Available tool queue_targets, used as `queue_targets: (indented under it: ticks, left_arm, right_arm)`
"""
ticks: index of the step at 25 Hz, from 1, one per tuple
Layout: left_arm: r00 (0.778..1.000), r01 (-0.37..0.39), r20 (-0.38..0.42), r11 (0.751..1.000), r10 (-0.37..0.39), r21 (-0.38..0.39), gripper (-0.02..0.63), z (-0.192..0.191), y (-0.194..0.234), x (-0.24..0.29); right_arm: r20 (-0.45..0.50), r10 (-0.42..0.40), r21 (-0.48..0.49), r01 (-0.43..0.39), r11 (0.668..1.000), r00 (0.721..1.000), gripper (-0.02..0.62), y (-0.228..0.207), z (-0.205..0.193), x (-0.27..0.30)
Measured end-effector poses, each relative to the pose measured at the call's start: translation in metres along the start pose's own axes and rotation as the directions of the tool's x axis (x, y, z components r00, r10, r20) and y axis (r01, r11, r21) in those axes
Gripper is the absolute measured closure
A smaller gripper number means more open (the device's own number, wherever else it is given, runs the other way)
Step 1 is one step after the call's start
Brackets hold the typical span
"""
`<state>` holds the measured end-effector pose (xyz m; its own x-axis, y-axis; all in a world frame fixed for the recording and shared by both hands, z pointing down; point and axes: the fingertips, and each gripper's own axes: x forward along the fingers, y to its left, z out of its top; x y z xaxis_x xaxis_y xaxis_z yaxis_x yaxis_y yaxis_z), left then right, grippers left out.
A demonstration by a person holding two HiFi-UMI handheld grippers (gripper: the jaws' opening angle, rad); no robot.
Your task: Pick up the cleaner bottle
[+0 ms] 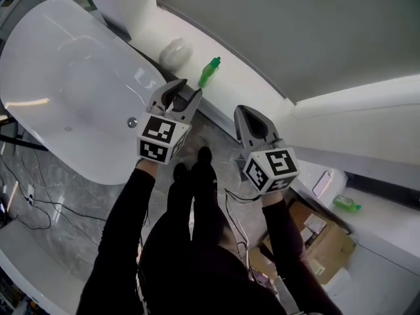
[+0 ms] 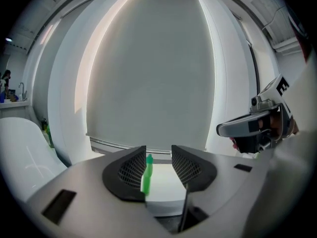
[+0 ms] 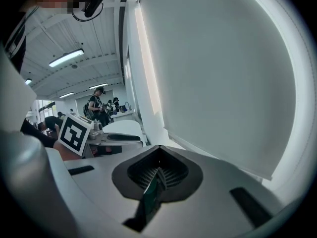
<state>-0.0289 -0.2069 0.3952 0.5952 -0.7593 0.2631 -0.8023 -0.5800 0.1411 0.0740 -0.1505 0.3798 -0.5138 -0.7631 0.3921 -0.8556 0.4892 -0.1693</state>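
Head view, left to right: white tub (image 1: 59, 77) fills 10 o'clock, drain (image 1: 132, 122) near its right rim. Cables (image 1: 29, 205) on the floor at 8 o'clock. Ledge (image 1: 230, 77) runs from 12 down toward 4 o'clock. A pale rounded lump (image 1: 176, 52) sits on it (can't tell what it is). Green bottle (image 1: 209, 71) stands on the ledge just right of the lump, apart from it.

Left gripper (image 1: 190, 89) is at centre, pointing toward 1 o'clock at the bottle; tips near it, not touching. In the left gripper view (image 2: 158, 148) the jaws are released, with a clear gap; the bottle (image 2: 146, 175) shows in that gap, nearer the left jaw, out on the ledge beyond the pads.

Right gripper (image 1: 244, 112) is at 3 o'clock of the left one, well apart from the bottle. In the right gripper view (image 3: 158, 170) the jaws are clenched together on nothing.

Cardboard box (image 1: 328, 245) at 4 o'clock on the floor. A second green bottle (image 1: 346, 203) lies at 3 o'clock, far right.
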Motion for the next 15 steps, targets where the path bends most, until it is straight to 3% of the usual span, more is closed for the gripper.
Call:
queue_targets:
  ticks: [5, 15]
  left_arm:
    - [0.999, 0.0, -0.048, 1.0, 0.0, 0.011, 0.418, -0.023, 0.012, 0.025]
    - [0.99, -0.009, -0.14, 1.0, 0.011, 0.013, 0.411, -0.082, 0.024, 0.078]
  right_arm:
    - [-0.025, 0.002, 0.003, -0.002, 1.0, 1.0, 0.594, -0.011, -0.012, 0.02]
    - [-0.066, -0.003, 0.03, 0.005, 1.0, 0.998, 0.594, -0.047, -0.05, 0.066]
